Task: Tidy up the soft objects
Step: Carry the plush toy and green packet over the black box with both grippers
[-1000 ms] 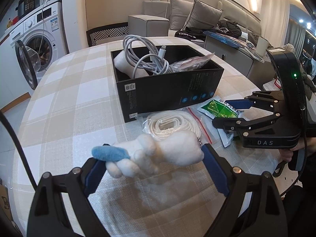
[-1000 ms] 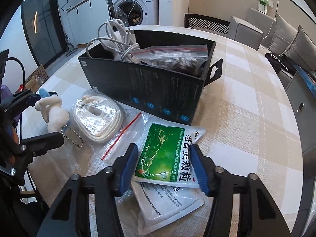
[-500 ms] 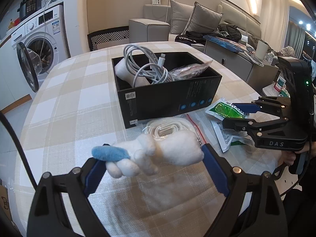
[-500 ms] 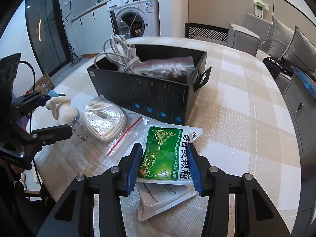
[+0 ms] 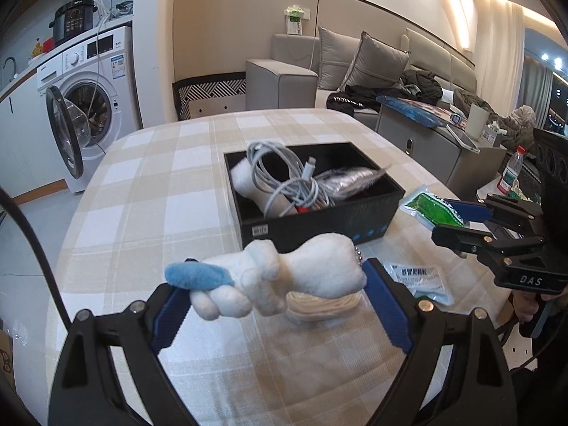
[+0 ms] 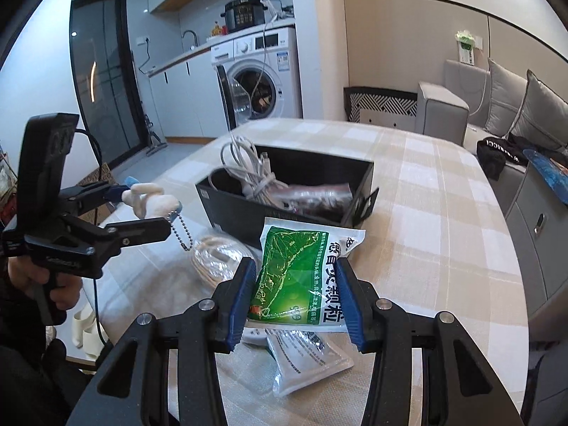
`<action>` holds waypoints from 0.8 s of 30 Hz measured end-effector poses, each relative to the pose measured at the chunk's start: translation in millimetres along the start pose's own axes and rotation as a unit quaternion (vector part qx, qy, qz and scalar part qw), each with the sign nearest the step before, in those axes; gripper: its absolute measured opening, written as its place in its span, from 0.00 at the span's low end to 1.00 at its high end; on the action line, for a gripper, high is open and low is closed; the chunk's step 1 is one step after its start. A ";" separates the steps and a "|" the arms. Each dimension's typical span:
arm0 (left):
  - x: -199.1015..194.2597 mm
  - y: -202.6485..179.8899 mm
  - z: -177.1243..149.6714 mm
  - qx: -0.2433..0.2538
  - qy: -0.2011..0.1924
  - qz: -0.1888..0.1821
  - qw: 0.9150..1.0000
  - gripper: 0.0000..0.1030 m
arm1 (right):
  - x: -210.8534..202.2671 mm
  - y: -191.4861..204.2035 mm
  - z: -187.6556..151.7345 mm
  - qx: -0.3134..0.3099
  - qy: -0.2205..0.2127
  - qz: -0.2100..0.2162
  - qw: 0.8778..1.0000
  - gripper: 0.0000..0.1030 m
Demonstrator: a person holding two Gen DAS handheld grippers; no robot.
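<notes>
A: Plush toy [image 5: 284, 277] is sitting crosswise between the pads of the left gripper [image 5: 275, 305], its blue tip [image 5: 198, 276] poking out past the left pad and its bead chain [image 6: 181, 230] dangling off the other end. The pads are pinching it and it is hanging clear above the table [image 5: 149, 191].

B: And the right gripper [image 6: 294, 301]?

A: It is clamping the green packet [image 6: 301, 277], also lifted off the cloth. A white packet [image 6: 309, 358] is lying on the table under it, and a bagged coil of white cord [image 6: 213, 259] is lying just in front of the black box [image 5: 319, 227].

B: So which way is the box lying from each tool?

A: Straight ahead of the left gripper and a little to its right, with the near wall facing it. From the right gripper it is ahead and slightly to the left. The right one is looking nearer to the box, I would judge; the green packet's far edge is already overlapping the near wall in the right wrist view.

B: Anything in the way inside?

A: Grey cables [image 5: 284, 177], a white soft thing [image 5: 248, 184] and a clear bag [image 5: 348, 177] are filling much of it. The toy's long axis is running across the gripper, roughly along the near wall, so I am thinking it would need to go over that wall and drop where the free room is, toward the right end. The chain could be snagging on the cables
</notes>
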State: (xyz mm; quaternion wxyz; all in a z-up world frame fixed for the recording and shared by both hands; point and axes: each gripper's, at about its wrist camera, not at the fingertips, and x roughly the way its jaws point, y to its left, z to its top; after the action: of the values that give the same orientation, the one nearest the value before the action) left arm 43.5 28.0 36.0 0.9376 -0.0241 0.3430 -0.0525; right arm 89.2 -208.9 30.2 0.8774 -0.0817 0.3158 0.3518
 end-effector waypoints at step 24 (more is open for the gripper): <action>15.4 16.9 60.0 -0.044 -0.052 0.011 0.998 0.88 | 8.0 -9.1 53.9 0.016 -0.051 0.004 0.999 0.45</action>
State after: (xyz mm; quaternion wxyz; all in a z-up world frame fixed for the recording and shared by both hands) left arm 95.3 43.6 70.5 0.9527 -0.0646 0.2959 -0.0257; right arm 126.5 -191.5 67.0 0.8922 -0.0484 0.2768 0.3536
